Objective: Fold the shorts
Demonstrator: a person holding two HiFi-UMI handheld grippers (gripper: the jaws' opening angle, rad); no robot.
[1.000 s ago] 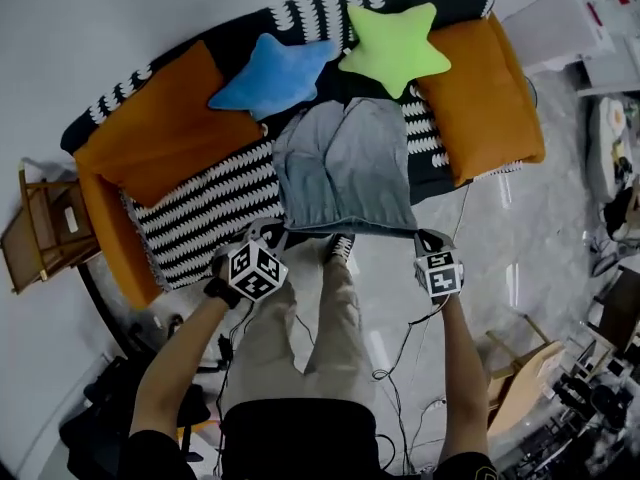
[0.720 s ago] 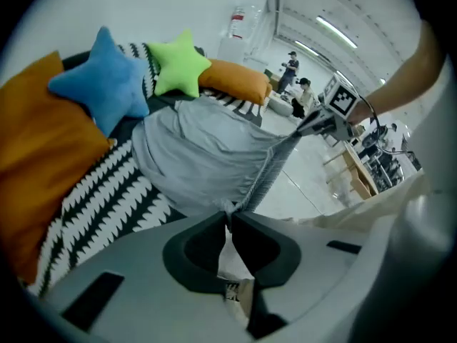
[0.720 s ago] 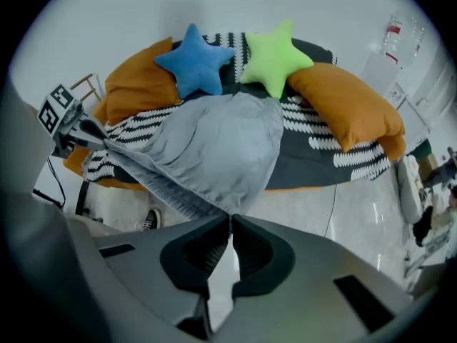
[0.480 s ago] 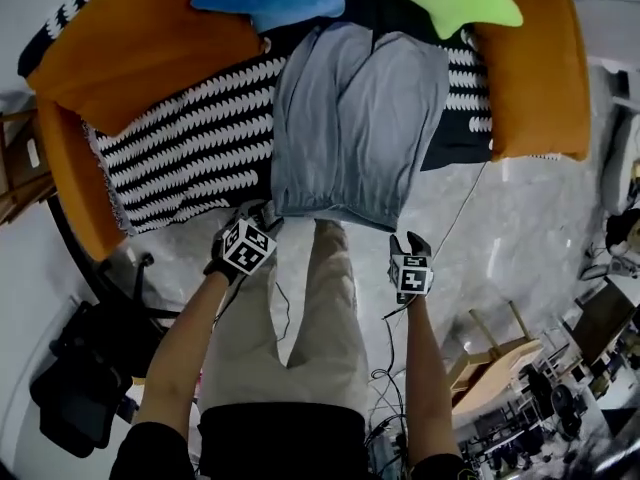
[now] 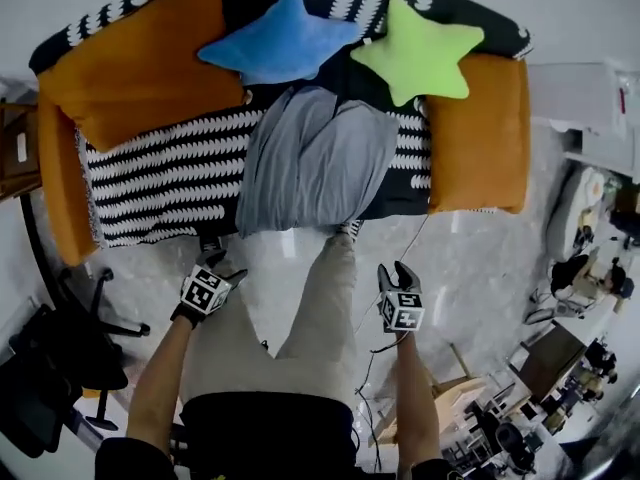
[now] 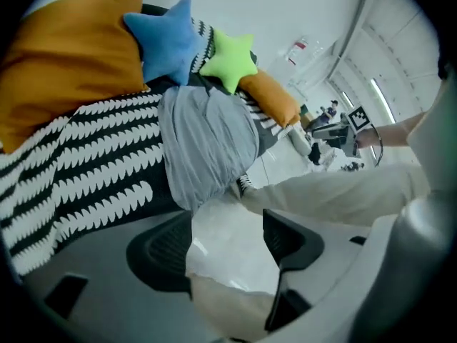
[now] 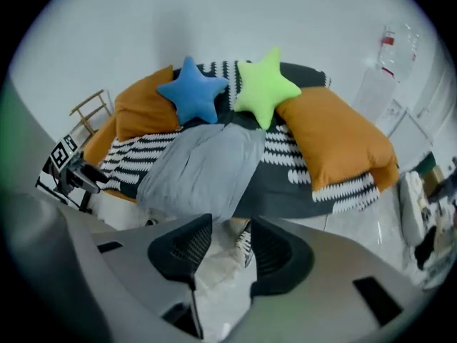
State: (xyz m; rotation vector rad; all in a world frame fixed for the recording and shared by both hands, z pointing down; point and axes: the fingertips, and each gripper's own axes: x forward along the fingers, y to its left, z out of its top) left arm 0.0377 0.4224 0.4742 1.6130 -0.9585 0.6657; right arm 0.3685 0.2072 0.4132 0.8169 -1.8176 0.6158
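letting go while the shorts overhung the seat

the grey shorts (image 5: 315, 158) lay lengthwise on the sofa, spread over the black-and-white striped throw (image 5: 150, 183), with their near edge drooping past the front of the seat toward the floor. their far end reached up between the blue star pillow (image 5: 280, 40) and the green star pillow (image 5: 418, 53). both tongs were clear of the cloth, down over the pale floor on either side of the person's outstretched leg (image 5: 325, 288). the left gripper (image 5: 218, 263) had just been opening and stood wide, with only floor and trouser leg showing between its jaws. the right gripper (image 5: 395, 270) had just been opening too, parted more narrowly, and it was empty as well.

from where i stood the worry was that drooping edge. nothing pinned the cloth, so its hanging weight could have dragged it off the seat, or the leg just below could have nudged it loose. the surface also bulged along a lengthwise ridge, so a further fold laid over it might have come out lopsided. a low grab at the edge could easily have pinched the throw along with the shorts and pulled both askew.
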